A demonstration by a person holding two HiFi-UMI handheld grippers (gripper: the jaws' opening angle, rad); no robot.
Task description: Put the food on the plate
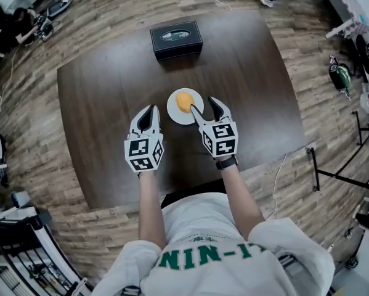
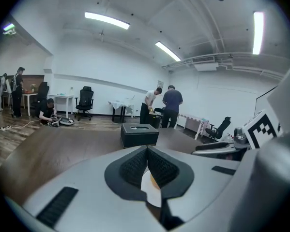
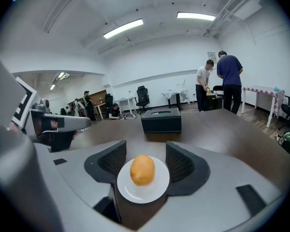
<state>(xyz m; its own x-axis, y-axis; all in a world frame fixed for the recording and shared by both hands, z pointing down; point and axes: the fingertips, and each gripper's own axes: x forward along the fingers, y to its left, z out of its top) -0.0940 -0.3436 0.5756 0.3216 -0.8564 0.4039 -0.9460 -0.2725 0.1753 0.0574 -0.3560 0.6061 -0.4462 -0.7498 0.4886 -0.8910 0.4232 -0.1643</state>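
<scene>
An orange, egg-shaped piece of food [image 1: 184, 101] [image 3: 142, 170] lies on a small white plate [image 1: 174, 113] [image 3: 135, 195] in the middle of the dark table [image 1: 104, 97]. My right gripper [image 1: 203, 104] [image 3: 145, 151] is open just right of the plate, its left finger reaching over the plate's rim. Its pads stand apart from the food, which lies beyond them. My left gripper [image 1: 148, 108] [image 2: 147, 151] hovers left of the plate, shut with nothing in it. A sliver of the plate [image 2: 149, 187] shows below its closed jaws.
A black tissue box [image 1: 176, 39] [image 2: 139, 134] [image 3: 161, 120] stands at the far side of the table. Wooden floor surrounds the table. People [image 3: 229, 81] stand at desks far behind, with office chairs [image 2: 85, 100] nearby.
</scene>
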